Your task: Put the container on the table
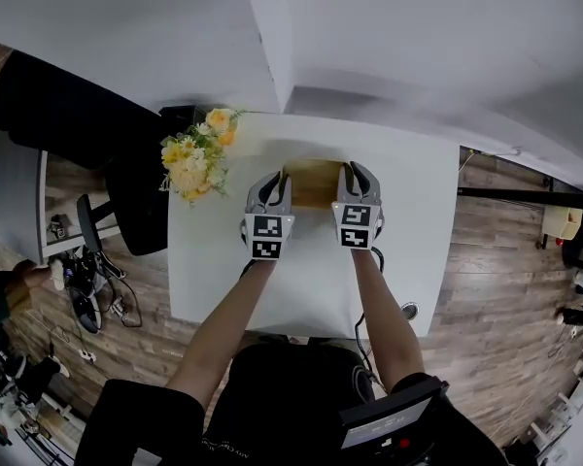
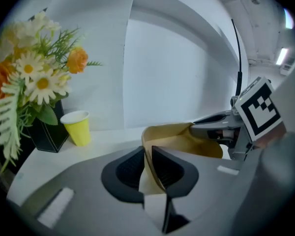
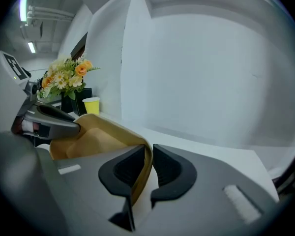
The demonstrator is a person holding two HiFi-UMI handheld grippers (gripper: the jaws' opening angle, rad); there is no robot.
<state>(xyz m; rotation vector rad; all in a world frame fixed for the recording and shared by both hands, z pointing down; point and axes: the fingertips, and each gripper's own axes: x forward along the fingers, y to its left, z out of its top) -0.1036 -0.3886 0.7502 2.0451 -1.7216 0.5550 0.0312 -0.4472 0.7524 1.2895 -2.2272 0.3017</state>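
A tan paper container [image 1: 313, 183] sits low over the far middle of the white table [image 1: 301, 289], held open-side up between my two grippers. My left gripper [image 1: 275, 181] is shut on the container's left wall; in the left gripper view the thin wall [image 2: 150, 149] runs between the dark pads [image 2: 130, 168]. My right gripper [image 1: 358, 173] is shut on the opposite wall, and the right gripper view shows that rim [image 3: 146, 154] pinched between its pads. Each gripper view also shows the other gripper across the container [image 2: 187, 136] [image 3: 93, 139]. Whether the base touches the table I cannot tell.
A bouquet of yellow and orange flowers [image 1: 196, 158] in a black vase [image 2: 46, 132] stands at the table's far left corner, with a yellow paper cup [image 2: 77, 127] beside it. White walls rise right behind the table. A black chair [image 1: 126, 192] stands to the left.
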